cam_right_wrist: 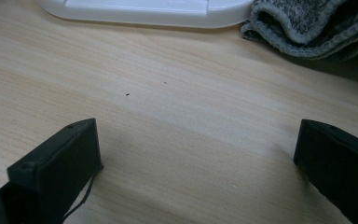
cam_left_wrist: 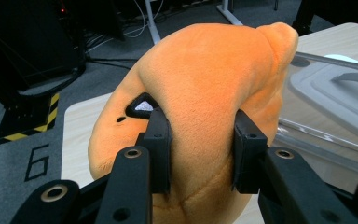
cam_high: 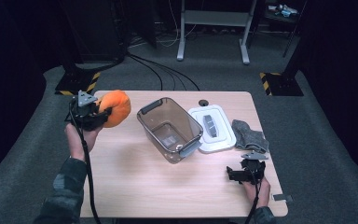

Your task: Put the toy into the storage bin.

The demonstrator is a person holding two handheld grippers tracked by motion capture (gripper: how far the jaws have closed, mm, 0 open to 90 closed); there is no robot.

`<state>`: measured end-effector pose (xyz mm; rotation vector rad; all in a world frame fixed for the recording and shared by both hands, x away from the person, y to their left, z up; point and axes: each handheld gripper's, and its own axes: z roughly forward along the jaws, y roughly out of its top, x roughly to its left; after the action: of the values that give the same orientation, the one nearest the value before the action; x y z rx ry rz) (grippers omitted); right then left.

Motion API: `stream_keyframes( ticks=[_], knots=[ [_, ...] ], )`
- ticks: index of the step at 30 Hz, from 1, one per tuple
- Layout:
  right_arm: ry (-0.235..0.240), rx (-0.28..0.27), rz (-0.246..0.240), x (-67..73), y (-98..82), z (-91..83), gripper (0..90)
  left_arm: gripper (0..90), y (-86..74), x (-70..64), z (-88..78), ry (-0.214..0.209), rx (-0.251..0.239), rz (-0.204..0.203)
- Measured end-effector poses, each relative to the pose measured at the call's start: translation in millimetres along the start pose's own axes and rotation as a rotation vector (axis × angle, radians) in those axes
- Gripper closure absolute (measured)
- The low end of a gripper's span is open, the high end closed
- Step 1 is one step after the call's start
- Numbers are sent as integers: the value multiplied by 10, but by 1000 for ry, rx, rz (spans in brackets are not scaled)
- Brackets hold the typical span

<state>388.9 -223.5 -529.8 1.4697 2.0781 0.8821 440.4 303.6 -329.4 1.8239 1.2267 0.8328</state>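
Observation:
An orange plush toy (cam_high: 115, 108) hangs above the table's left side, pinched in my left gripper (cam_high: 98, 114). In the left gripper view both black pads dig into the orange plush toy (cam_left_wrist: 205, 93), and my left gripper (cam_left_wrist: 200, 154) is shut on it. A clear plastic bin (cam_high: 170, 129) with grey handles stands empty at the table's middle. Its white lid (cam_high: 212, 128) lies flat just to the right of it. My right gripper (cam_high: 241, 175) rests low near the front right of the table. In its own view the right gripper (cam_right_wrist: 198, 156) stands open over bare wood.
A grey folded cloth (cam_high: 250, 135) lies right of the lid; the cloth (cam_right_wrist: 317, 23) also sits just beyond the right jaws. A small black disc (cam_high: 203, 102) lies at the table's far edge. Beyond the table (cam_high: 135, 182) are cables, a desk frame and striped stand bases.

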Motion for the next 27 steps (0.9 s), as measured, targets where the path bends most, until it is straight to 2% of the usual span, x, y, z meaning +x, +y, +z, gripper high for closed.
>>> stream_keyframes(
  ticks=[9, 21, 27],
  knots=[
    [0, 0, 0, 0, 0, 0, 0, 653, 178, -83, 17, -16, -20, 29],
    [0, 0, -1, 0, 0, 0, 0, 651, 381, -285, 113, -62, -37, 60],
    [0, 0, 0, 0, 0, 0, 0, 650, 441, -396, 177, -92, -28, 82]
  ],
)
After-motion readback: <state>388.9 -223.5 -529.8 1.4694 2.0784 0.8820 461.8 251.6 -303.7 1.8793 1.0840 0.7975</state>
